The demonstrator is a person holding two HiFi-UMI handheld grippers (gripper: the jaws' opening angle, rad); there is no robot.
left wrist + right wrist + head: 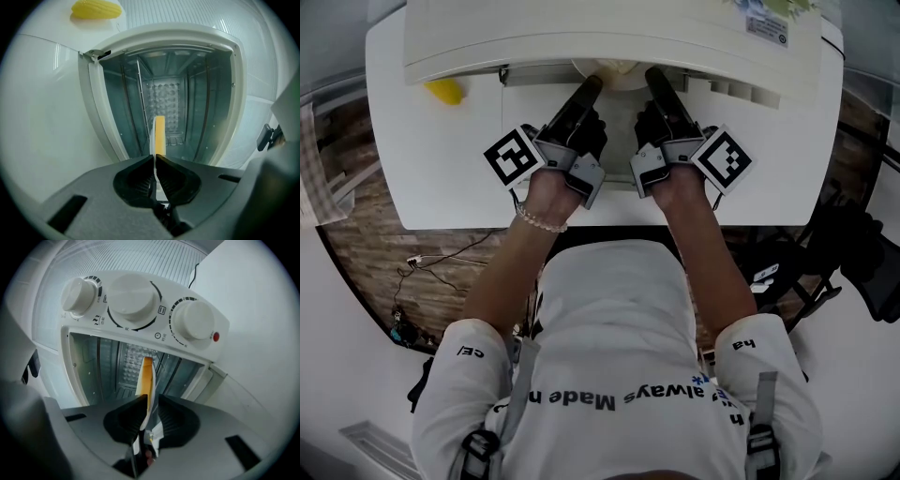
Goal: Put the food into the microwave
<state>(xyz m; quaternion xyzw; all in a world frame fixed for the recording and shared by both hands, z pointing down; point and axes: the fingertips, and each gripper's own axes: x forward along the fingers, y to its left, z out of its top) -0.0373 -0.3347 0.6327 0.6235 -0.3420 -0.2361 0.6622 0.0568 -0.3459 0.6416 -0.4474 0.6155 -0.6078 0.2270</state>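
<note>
Both grippers hold one white plate (609, 71) by its near rim at the mouth of the white microwave (581, 33). My left gripper (589, 89) is shut on the rim's left part and my right gripper (656, 80) on its right part. In the left gripper view the plate (159, 133) shows edge-on, white with a yellow face, between the shut jaws of the gripper (154, 159), pointing into the open metal cavity (168, 93). The right gripper view has the plate (146, 376) edge-on with a yellow-orange side, clamped in that gripper (146, 401). What lies on the plate is hidden.
A yellow corn cob (443, 91) lies on the white table (431, 169) left of the microwave, also at the top of the left gripper view as the corn cob (96, 8). Three white knobs (133, 301) sit beside the cavity. The lowered door (614, 141) lies under both grippers.
</note>
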